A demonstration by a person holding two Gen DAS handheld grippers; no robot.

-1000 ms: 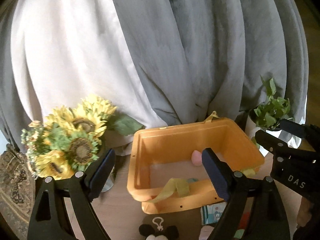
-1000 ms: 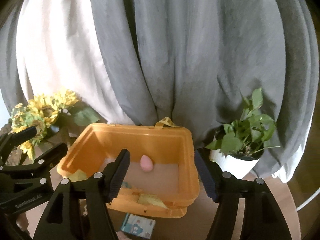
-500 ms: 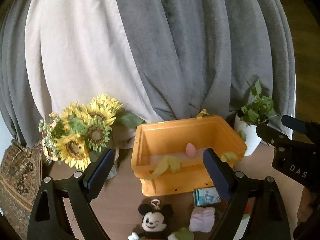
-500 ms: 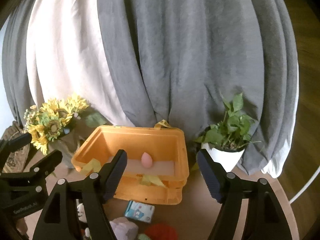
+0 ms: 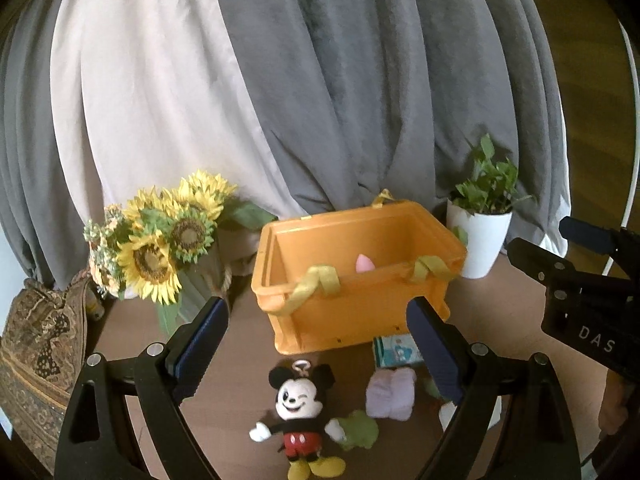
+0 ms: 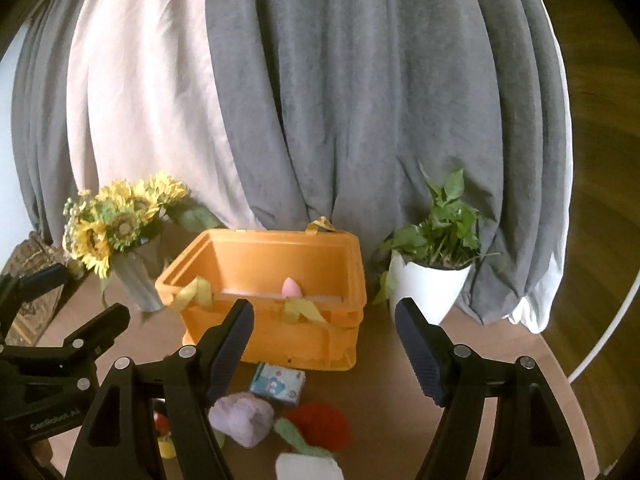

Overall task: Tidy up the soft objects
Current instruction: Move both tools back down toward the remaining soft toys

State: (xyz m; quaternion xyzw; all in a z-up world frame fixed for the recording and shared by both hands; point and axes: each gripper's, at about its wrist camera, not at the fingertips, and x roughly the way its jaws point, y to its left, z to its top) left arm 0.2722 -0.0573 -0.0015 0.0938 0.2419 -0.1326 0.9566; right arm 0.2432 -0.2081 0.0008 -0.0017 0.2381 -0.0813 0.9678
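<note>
An orange crate [image 5: 352, 308] [image 6: 280, 332] with yellow strap handles stands on the brown table and holds a pink egg-shaped sponge [image 5: 365, 263] [image 6: 292, 288]. In front of it lie a Mickey Mouse plush [image 5: 300, 412], a lilac folded cloth [image 5: 391, 392] [image 6: 242, 420], a green soft piece [image 5: 358, 434], a small blue-and-white pack [image 5: 396, 350] [image 6: 278, 388], a red knitted item [image 6: 324, 424] and a white pad [image 6: 306, 468]. My left gripper [image 5: 318, 354] is open and empty above the plush. My right gripper [image 6: 324, 346] is open and empty above the items.
A sunflower bouquet [image 5: 160, 240] [image 6: 116, 220] in a vase stands left of the crate. A white potted plant [image 5: 480, 232] [image 6: 432, 276] stands to its right. Grey and cream curtains hang behind. A patterned cushion [image 5: 36, 344] lies at far left.
Both grippers have pulled back and up from the crate, so the soft items in front of it have come into view. Both stay open.
</note>
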